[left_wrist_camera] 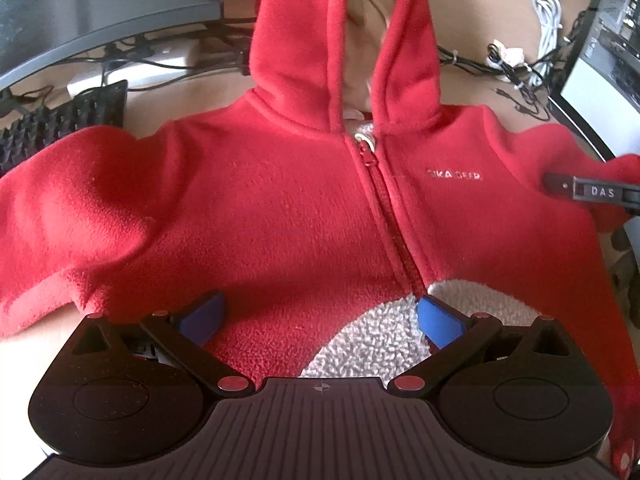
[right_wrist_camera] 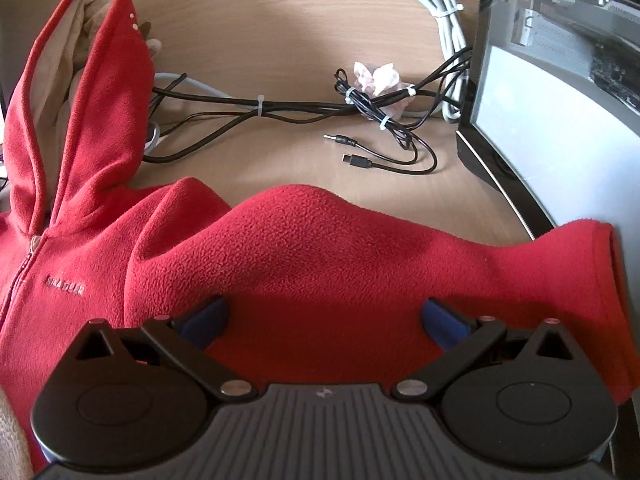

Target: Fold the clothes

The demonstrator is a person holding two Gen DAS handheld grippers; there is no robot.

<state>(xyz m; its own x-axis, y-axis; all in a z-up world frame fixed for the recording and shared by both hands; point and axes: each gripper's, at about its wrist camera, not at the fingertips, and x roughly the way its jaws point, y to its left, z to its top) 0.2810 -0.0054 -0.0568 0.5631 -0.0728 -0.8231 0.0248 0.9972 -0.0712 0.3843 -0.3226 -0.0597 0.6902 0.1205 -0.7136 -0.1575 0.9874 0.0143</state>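
A red fleece hoodie (left_wrist_camera: pixel 288 200) lies face up and zipped on a wooden desk (right_wrist_camera: pixel 280 8), hood pointing away, both sleeves spread sideways. The left gripper (left_wrist_camera: pixel 320 316) hovers wide open over the hem beside a white fleece patch (left_wrist_camera: pixel 372 340). The right gripper (right_wrist_camera: pixel 326 316), also wide open, sits over the right sleeve (right_wrist_camera: pixel 360 248). Folding looks barely begun; the next move likely calls for pinching that sleeve and carrying it across the chest. Cables (right_wrist_camera: pixel 280 108) and a monitor (right_wrist_camera: pixel 560 100) lie beyond.

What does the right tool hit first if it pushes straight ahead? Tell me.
The right tool, open, would first meet the red fleece sleeve bunched right before it. Beyond lie the black cables, though depth is unclear.
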